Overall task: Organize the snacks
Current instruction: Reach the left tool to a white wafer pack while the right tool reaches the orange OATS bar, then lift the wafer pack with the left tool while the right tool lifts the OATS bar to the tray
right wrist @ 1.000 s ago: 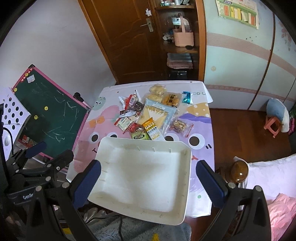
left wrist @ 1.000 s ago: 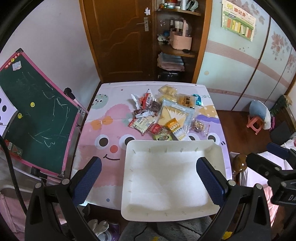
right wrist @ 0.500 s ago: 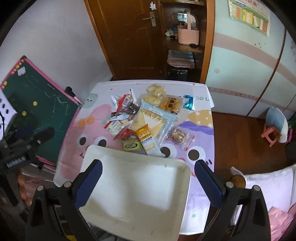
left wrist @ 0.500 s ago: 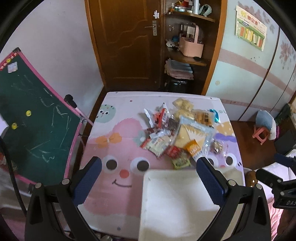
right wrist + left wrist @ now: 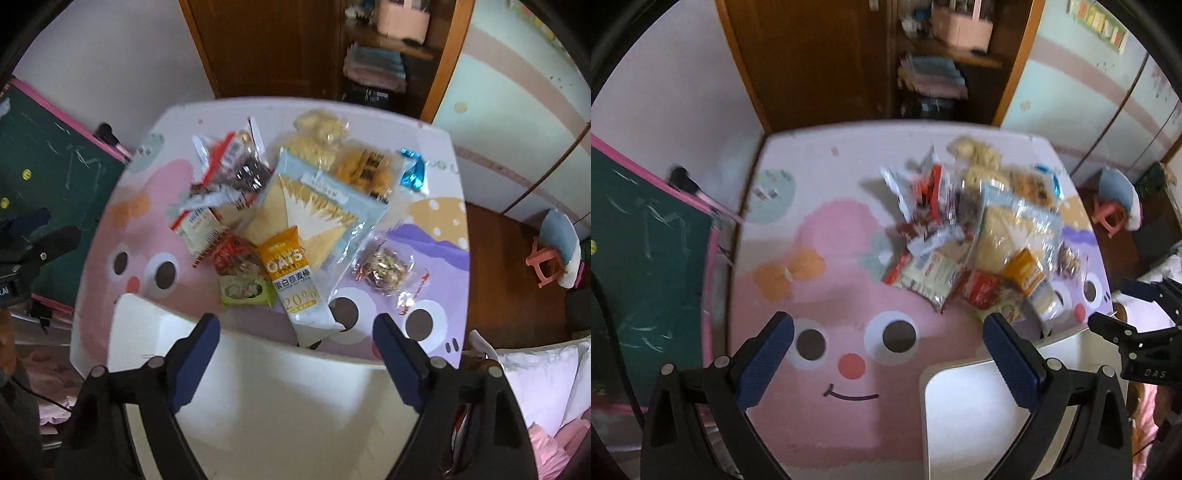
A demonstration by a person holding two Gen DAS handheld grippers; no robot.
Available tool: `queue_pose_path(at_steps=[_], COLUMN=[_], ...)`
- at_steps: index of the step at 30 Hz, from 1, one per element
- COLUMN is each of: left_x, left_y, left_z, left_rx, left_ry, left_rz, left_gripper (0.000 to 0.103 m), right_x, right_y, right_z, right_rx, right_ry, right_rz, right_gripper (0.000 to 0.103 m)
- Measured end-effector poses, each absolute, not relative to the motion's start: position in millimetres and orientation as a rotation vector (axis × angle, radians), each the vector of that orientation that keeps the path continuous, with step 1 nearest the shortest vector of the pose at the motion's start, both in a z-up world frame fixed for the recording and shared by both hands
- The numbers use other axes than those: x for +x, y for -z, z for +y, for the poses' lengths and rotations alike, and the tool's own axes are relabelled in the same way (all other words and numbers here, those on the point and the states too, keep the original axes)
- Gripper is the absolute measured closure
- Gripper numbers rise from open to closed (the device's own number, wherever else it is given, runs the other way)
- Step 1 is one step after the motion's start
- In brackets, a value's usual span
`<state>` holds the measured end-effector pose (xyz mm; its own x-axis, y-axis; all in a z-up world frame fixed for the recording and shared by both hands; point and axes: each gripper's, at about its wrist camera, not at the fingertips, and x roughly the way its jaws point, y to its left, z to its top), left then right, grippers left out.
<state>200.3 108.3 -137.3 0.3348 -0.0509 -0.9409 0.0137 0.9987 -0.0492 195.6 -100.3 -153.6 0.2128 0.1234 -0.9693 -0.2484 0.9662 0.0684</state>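
Observation:
A heap of snack packets (image 5: 280, 199) lies on the cartoon-printed table (image 5: 820, 258), with an orange OATS bar (image 5: 293, 280), a pale blue packet (image 5: 317, 210), a green packet (image 5: 245, 288) and a clear nut pouch (image 5: 382, 271) at its near side. A white tray (image 5: 295, 398) sits at the table's near edge. My right gripper (image 5: 297, 334) hangs over the tray's far rim just short of the OATS bar; its jaws are closing with nothing between them. My left gripper (image 5: 886, 336) stands open and empty over the pink cartoon face, left of the tray (image 5: 971, 417).
A green chalkboard (image 5: 639, 266) with a pink frame leans at the table's left side. Behind the table are a brown door (image 5: 820, 55) and shelves. A small pink stool (image 5: 545, 264) stands on the wooden floor to the right. Pink bedding (image 5: 546, 435) lies at bottom right.
Both grippers have dropped lower and moved forward toward the snack heap. The tray has slid toward the bottom of both views. The right jaws have narrowed a little.

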Motion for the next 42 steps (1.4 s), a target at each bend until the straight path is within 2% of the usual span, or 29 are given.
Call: queue_pose_path(at_steps=[5,9,15,20,23,28,32,33,38,41,42], left_x=[229,249,279,290,293,297,302,306,306,305,304], left_y=[181,206,242,260,268,277,287,289,305,305,303], left_z=[112,111,104,100,100,95,91,89,87,89,87], left_rx=[-0.093,-0.18,-0.305,-0.337,-0.406,-0.505,-0.511,-0.516,-0.533,-0.56,-0.561], left_ry=[0.052,0.046,-0.023,-0.123,-0.183,-0.237,-0.308,-0.319,-0.333,-0.283,-0.266], left_rz=[1.339,1.408,1.523,1.574,1.597,1.599,1.616,1.622,1.628,1.612,1.609], left_gripper=[0.002,0.002,0.002,0.006,0.008,0.008,0.008,0.009,0.016,0.035,0.047], right_x=[217,231,249,254,257,255,253,253,250,250,250], right_y=[191,213,240,255,265,277,282,283,284,276,271], right_z=[-92,-87,-84,-76,-73,-72,-68,-69,-80,-90,-95], right_rx=[-0.144,-0.198,-0.198,-0.228,-0.241,-0.275,-0.303,-0.305,-0.256,-0.219,-0.205], right_ry=[-0.292,-0.297,-0.31,-0.313,-0.31,-0.299,-0.283,-0.278,-0.293,-0.3,-0.303], right_rz=[1.418,1.455,1.515,1.539,1.563,1.583,1.583,1.584,1.583,1.57,1.562], right_gripper=[0.02,0.028,0.031,0.031,0.036,0.039,0.056,0.061,0.064,0.065,0.065])
